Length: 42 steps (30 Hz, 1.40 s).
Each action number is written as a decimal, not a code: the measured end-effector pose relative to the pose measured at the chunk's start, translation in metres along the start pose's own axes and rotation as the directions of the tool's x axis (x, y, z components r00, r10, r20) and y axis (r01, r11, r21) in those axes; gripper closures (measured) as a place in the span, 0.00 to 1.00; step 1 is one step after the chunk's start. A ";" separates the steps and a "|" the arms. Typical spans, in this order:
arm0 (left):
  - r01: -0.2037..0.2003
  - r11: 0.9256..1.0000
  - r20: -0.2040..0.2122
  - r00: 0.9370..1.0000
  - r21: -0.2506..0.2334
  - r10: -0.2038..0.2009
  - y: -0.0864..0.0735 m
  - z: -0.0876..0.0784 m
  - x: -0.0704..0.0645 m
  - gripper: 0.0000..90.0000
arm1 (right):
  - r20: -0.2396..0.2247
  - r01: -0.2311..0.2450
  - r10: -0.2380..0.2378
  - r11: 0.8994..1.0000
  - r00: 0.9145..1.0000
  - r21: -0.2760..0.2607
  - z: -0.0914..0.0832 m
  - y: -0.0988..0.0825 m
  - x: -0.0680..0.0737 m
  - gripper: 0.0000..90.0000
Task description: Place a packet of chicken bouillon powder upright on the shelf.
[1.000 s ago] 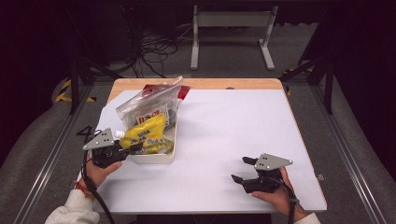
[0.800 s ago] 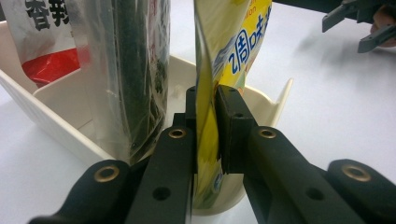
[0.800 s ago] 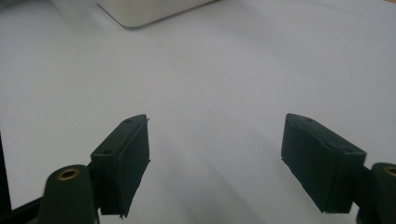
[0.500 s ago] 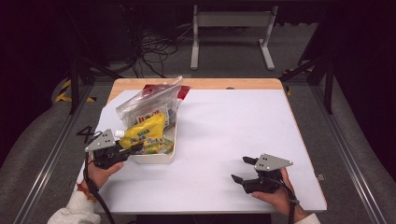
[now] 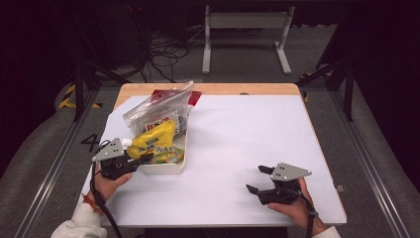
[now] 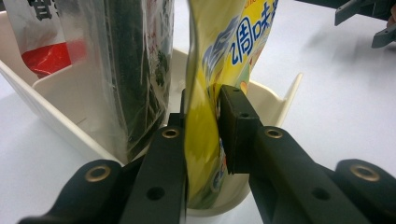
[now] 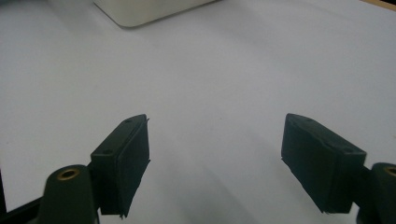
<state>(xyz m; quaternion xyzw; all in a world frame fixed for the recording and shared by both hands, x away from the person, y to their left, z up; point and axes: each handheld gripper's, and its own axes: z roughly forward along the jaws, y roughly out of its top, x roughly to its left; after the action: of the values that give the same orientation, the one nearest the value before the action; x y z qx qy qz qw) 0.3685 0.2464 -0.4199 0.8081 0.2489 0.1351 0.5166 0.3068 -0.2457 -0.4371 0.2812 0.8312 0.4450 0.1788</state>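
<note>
At the left of the frame, the left gripper (image 5: 143, 159) has its jaws nearly closed around the yellow pouch (image 5: 150, 141). They have just been opening a little, yet the pouch is still pinched between them. The pouch stands in the white tray (image 5: 174, 166), at its near end. Right beside it, a clear bag (image 5: 156, 111) leans in the same tray and crowds the pouch. At the lower right, the right gripper (image 5: 257, 179) rests on the white table (image 5: 247, 129), jaws wide apart, holding nothing.
</note>
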 end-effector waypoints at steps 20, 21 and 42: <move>0.019 0.998 -0.067 0.997 -0.065 -0.024 0.004 -0.011 -0.012 0.82 | 0.005 -0.001 0.001 1.000 1.000 -0.002 -0.002 0.000 -0.001 0.26; 0.010 0.998 -0.106 0.994 -0.066 -0.017 0.005 -0.014 -0.015 0.79 | 0.006 -0.001 0.001 1.000 1.000 -0.004 -0.002 0.000 -0.001 0.26; 0.134 0.984 -0.279 0.946 -0.117 -0.162 -0.023 -0.041 -0.048 0.20 | 0.079 0.028 -0.024 0.998 0.997 -0.048 -0.015 0.007 -0.009 0.26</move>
<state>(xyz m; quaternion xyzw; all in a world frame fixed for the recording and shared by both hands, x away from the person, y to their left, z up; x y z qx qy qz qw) 0.3031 0.2597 -0.4216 0.7329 0.3745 0.2238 0.5221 0.3073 -0.2577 -0.4227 0.2831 0.8160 0.4516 0.2237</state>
